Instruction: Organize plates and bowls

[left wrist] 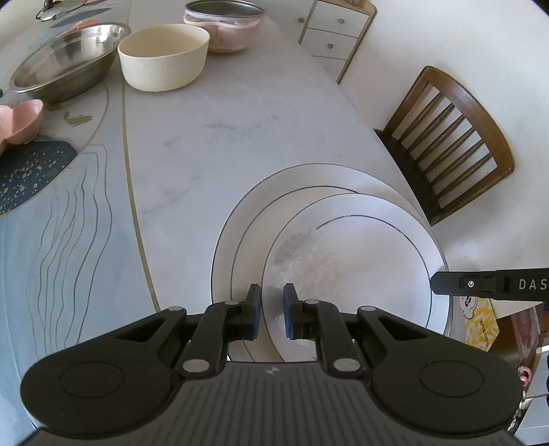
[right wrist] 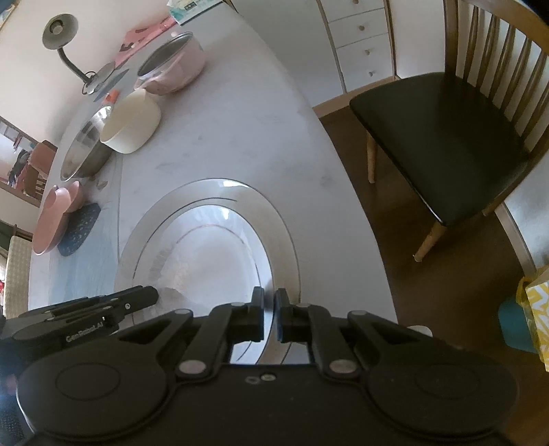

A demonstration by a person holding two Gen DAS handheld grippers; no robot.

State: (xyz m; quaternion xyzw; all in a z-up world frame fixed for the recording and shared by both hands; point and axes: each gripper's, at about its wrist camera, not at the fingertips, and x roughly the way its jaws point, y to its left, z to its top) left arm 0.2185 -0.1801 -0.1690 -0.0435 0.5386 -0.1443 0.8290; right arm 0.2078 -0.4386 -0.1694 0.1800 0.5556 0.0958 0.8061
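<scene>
So the marble-look counter takes up most of both views, with a wooden chair standing off its right edge. Biggest task item is the large white plate lying close to the counter's near right edge, and a smaller white plate with a faint floral print is above it, looks like it's being set down on top but sits off-centre toward the edge side. Further along the counter, well apart from the plates, there's a steel bowl, a cream bowl touching or just beside it, a pink pot behind those, and a pink dish at the left. The left gripper has its jaws narrowed to a pinch on the small plate's near rim, and the right gripper has jaws squeezed onto the rim on the other side. My worry: thin glossy rim, tiny contact area, so if one side lets go first the plate tips and clacks down, or slides off-centre toward the counter edge.
</scene>
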